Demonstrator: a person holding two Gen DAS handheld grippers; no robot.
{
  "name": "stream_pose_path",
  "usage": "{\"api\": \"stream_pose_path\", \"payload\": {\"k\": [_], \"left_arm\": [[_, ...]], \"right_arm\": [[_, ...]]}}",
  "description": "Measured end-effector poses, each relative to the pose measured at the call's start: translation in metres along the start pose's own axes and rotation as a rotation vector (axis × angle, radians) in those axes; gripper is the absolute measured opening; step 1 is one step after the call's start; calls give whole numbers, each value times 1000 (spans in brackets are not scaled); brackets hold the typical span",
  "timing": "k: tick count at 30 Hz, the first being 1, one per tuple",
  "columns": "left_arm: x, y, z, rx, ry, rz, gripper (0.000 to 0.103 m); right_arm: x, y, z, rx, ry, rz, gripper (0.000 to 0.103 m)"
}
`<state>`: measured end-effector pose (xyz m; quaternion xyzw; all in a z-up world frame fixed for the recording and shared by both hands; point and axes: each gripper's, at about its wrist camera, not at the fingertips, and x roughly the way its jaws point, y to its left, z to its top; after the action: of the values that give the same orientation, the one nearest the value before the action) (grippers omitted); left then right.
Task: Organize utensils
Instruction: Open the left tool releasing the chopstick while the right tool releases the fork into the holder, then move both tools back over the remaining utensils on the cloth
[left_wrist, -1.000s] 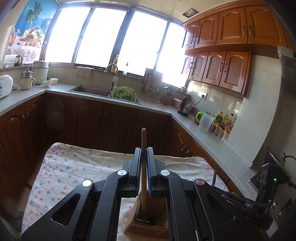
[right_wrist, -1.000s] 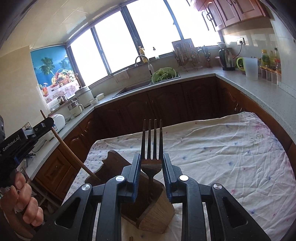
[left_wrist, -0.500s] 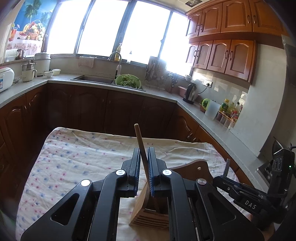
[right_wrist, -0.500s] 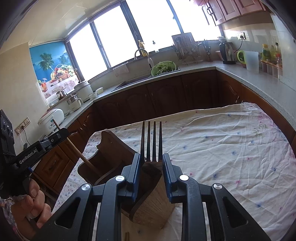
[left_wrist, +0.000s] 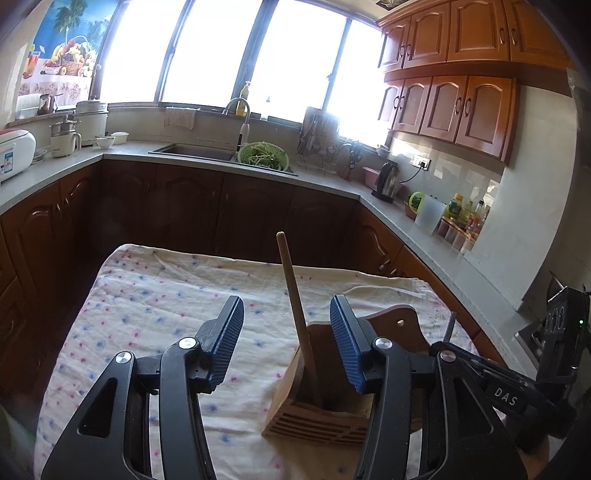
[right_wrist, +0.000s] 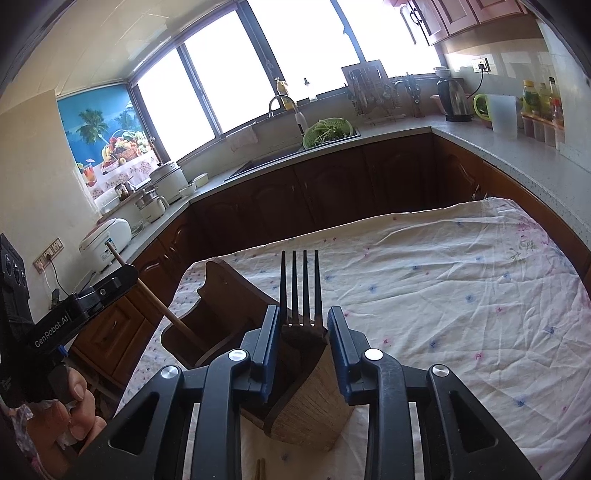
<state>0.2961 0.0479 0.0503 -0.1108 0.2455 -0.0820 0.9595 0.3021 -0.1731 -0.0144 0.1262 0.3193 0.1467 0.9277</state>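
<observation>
A wooden utensil holder (left_wrist: 317, 417) with slatted sides and a tall curved back stands upright on the floral cloth. A long wooden handle (left_wrist: 297, 314) stands in its left compartment, leaning left. A dark metal fork (right_wrist: 300, 295) stands tines-up in the right compartment.

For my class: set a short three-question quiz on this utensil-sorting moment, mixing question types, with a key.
1. True or false: the left gripper is clamped on the wooden stick.
2. Which utensil stands between the right gripper's pads? A spoon, B fork, C knife.
3. Fill in: the stick's lower end sits inside the wooden ____.

Key: 1 false, its pads stand clear of the stick. 2 B, the fork. 3 holder.
</observation>
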Motion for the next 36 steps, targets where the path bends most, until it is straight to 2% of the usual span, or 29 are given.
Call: {"api": "stream_pose_path", "payload": {"k": [2,6,8,12,16,27,36], "left_arm": [[-3,2,-2,-3,1,8,57],[-13,7,-7,-20,4,20,64],[-19,10,-10,-30,8,23,68],[-34,14,-18,-46,13,23,70],[-55,15,-30,-53,9,23,76],[-105,6,-83,-52,52,29,84],[-132,-3,-133,-57,126,2,85]], "right_arm": [[-3,0,-1,-1,-4,-8,35],[-12,-3,0,17,-18,-7,36],[-18,-4,0,21,-29,-8,44],[-33,-6,-3,32,-44,0,48],[-55,-9,-12,43,-62,14,58],[-124,-23,-66,59,-103,11,72],[-172,-25,-121,6,-124,-35,93]]}}
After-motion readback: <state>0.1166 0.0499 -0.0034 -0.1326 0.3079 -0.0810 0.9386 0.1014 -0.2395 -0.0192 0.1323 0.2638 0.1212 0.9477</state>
